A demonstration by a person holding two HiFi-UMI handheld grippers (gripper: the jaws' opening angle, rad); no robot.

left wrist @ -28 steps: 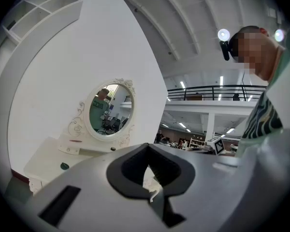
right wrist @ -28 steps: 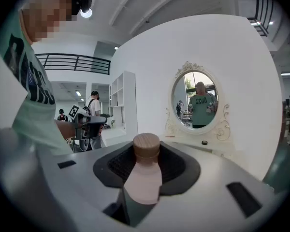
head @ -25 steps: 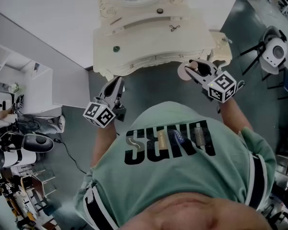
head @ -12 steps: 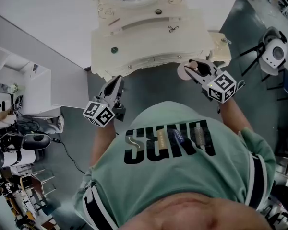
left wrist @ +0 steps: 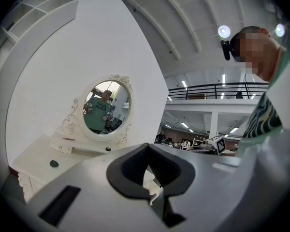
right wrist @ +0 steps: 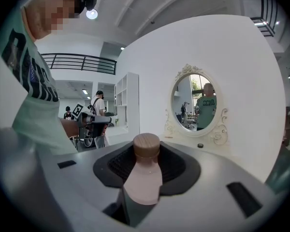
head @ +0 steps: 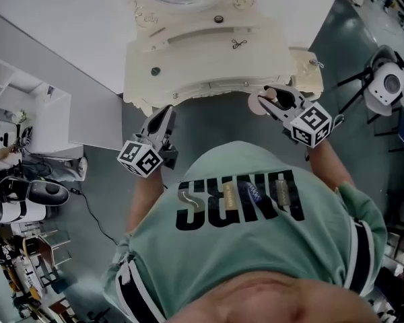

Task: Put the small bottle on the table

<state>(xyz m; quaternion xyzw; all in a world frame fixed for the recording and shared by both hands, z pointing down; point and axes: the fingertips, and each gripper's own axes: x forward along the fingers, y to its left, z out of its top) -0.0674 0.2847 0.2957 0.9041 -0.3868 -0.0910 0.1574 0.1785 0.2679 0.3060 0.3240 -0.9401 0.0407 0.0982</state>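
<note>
A small pink bottle (right wrist: pixel 143 178) with a wooden cap (right wrist: pixel 146 145) sits between the pads of my right gripper (right wrist: pixel 146 166), which is shut on it. In the head view the right gripper (head: pixel 273 98) holds the bottle (head: pixel 264 100) in the air just in front of the cream dressing table (head: pixel 209 52), near its right front corner. My left gripper (head: pixel 165 115) hovers off the table's left front corner. Its jaws are closed with nothing between them (left wrist: pixel 152 175). The table top (left wrist: pixel 34 153) lies ahead of it.
An oval mirror (left wrist: pixel 102 106) stands at the back of the table, also seen in the right gripper view (right wrist: pixel 198 102). Two small dark round things (head: pixel 155 71) (head: pixel 218 19) lie on the top. A white shelf unit (head: pixel 27 113) stands left; a stand with a white head (head: pixel 384 79) right.
Both grippers have kept their grip and pose. The table has shifted slightly up in the head view; the bottle stays just off its right front corner.
</note>
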